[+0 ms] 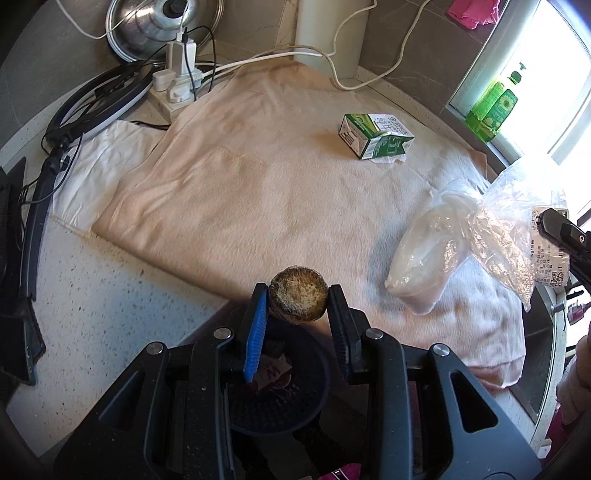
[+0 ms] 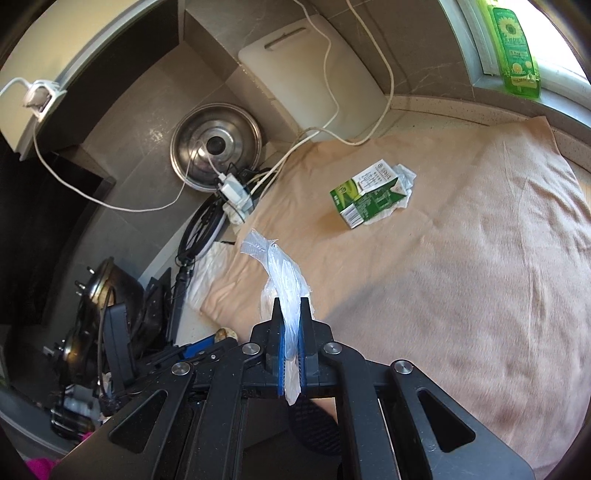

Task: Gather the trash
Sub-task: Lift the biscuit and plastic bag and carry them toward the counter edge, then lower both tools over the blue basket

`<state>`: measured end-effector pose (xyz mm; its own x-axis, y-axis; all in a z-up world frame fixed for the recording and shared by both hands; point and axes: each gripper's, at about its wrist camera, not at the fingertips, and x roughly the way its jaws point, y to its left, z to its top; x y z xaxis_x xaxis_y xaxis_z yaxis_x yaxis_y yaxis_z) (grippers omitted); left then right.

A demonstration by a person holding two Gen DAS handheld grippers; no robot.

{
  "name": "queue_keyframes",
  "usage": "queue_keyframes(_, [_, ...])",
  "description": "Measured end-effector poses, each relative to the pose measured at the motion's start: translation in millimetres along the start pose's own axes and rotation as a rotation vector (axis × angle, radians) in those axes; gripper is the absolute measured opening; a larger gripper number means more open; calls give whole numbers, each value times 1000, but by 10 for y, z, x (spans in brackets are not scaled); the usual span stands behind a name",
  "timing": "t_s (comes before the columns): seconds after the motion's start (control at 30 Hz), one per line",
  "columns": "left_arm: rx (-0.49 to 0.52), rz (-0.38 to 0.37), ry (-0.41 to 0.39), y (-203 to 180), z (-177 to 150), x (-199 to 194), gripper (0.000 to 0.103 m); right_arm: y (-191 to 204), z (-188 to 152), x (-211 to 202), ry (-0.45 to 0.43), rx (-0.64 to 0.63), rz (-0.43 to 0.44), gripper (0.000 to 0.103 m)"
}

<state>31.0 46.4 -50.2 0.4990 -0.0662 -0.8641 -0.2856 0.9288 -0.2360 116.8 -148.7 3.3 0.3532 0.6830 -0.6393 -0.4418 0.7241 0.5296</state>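
Observation:
My left gripper (image 1: 297,301) is shut on a round brown crusty lump of food waste (image 1: 298,298), held over a dark round mesh bin (image 1: 280,391) below the counter edge. My right gripper (image 2: 291,317) is shut on the twisted neck of a clear plastic bag (image 2: 284,280). In the left wrist view that bag (image 1: 436,251) rests on the pink towel at the right, with the right gripper's finger (image 1: 561,232) at its top. A crushed green and white carton (image 1: 375,136) lies on the towel at the far side; it also shows in the right wrist view (image 2: 369,195).
A pink towel (image 1: 258,184) covers the speckled counter (image 1: 92,314). A power strip with chargers (image 1: 177,85), white cables, a steel pot lid (image 1: 162,22) and a ring light (image 1: 96,99) crowd the far left. A green bottle (image 1: 493,107) stands on the windowsill. A stove (image 2: 92,295) is at the left.

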Motion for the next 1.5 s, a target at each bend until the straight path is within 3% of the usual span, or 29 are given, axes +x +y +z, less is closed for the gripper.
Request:
queue_keyframes(0.33, [-5,-1,43,224,-392,-60,32,375,-395,17,33,-29,0,4])
queue_keyframes(0.77, [-26,7,125,482,-857,93,32,681,-987,324,143,-81,-32,4])
queue_keyframes(1.5, [-44,42,276,741,-1353,676,32,630,-1618,911,291,-162,-152,4])
